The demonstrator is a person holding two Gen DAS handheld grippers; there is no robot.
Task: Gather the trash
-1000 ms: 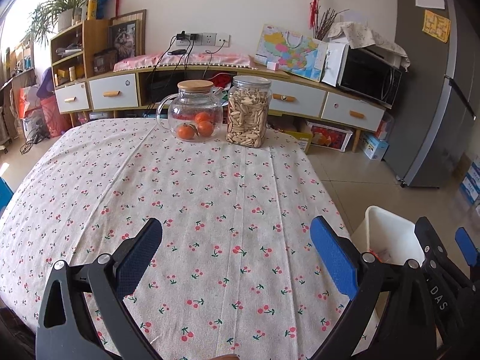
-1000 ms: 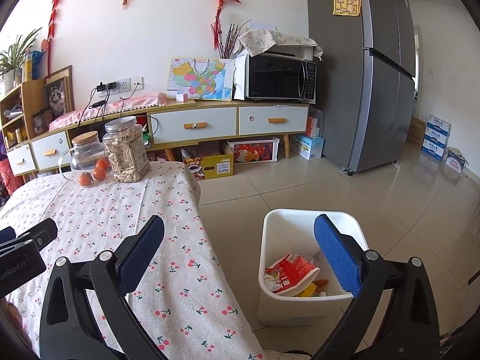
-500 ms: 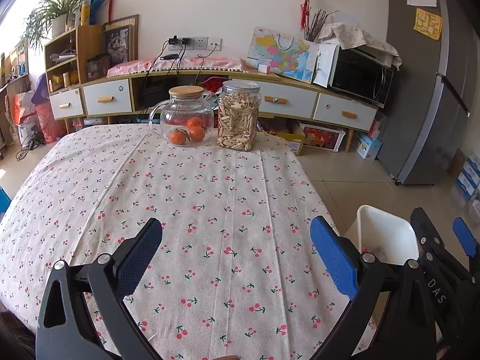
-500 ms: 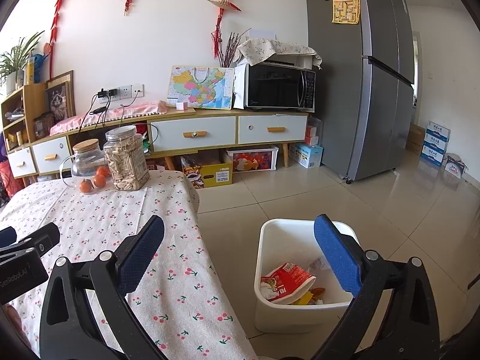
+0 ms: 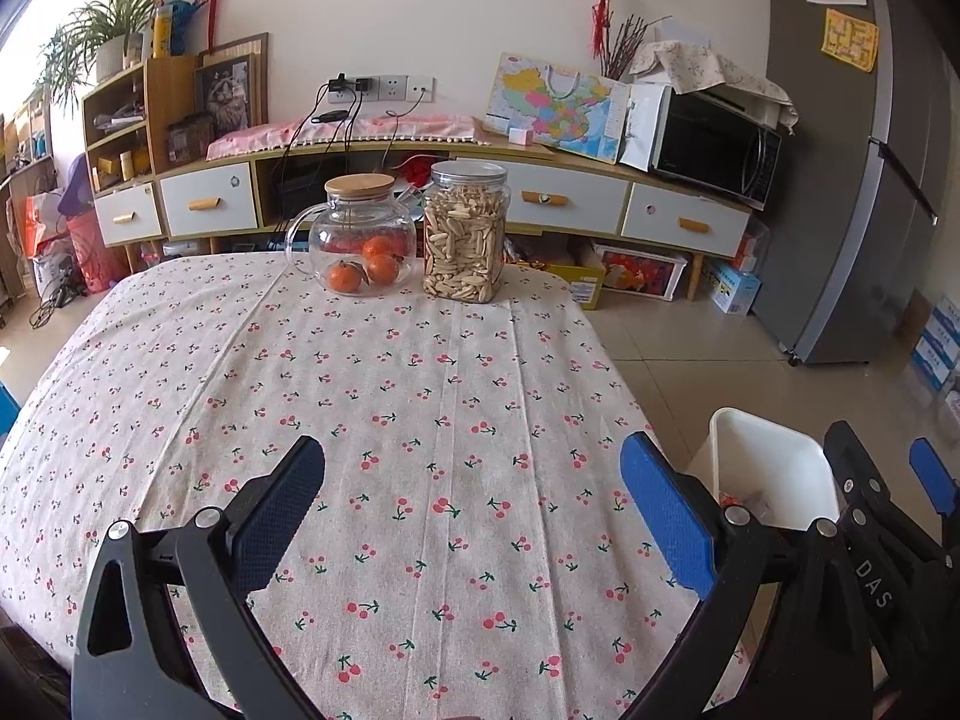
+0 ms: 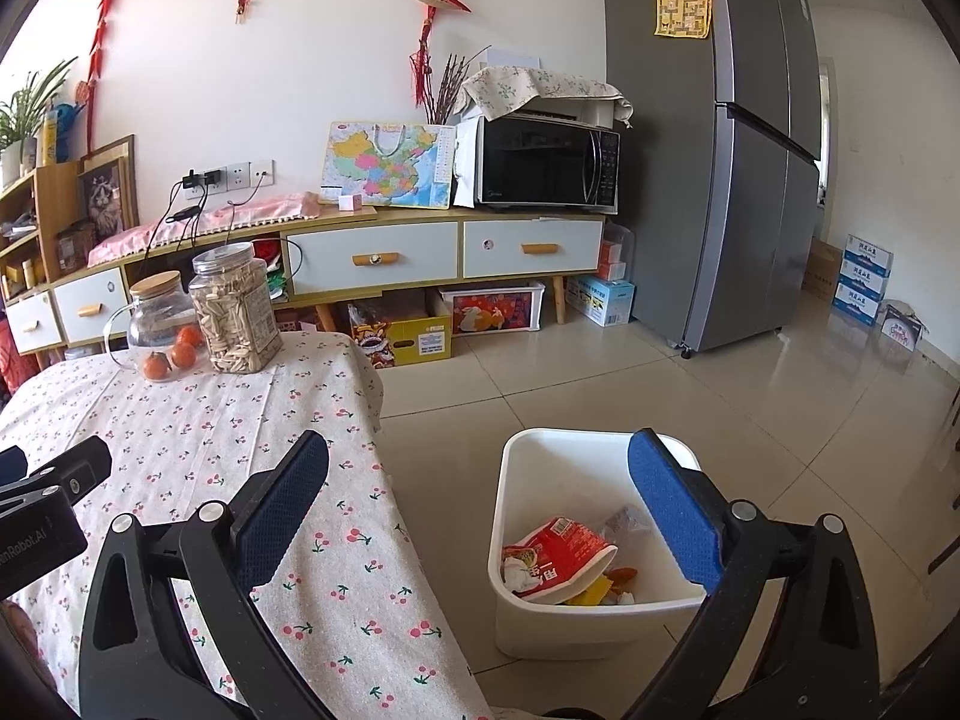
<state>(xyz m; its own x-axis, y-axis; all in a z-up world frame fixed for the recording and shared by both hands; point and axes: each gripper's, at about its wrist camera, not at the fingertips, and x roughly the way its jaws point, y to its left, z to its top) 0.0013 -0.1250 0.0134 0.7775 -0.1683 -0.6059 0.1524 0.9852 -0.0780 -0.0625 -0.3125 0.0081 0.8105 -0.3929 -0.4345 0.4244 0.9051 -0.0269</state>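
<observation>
Basically done: my left gripper and right gripper both gape empty, trash sits in the white bin beside the table, which shows only the jars, nothing left to grab.

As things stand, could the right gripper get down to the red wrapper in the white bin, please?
Probably yes: the right gripper is open and empty above the white bin, which has no lid, and the red wrapper lies on top of the other trash.
</observation>
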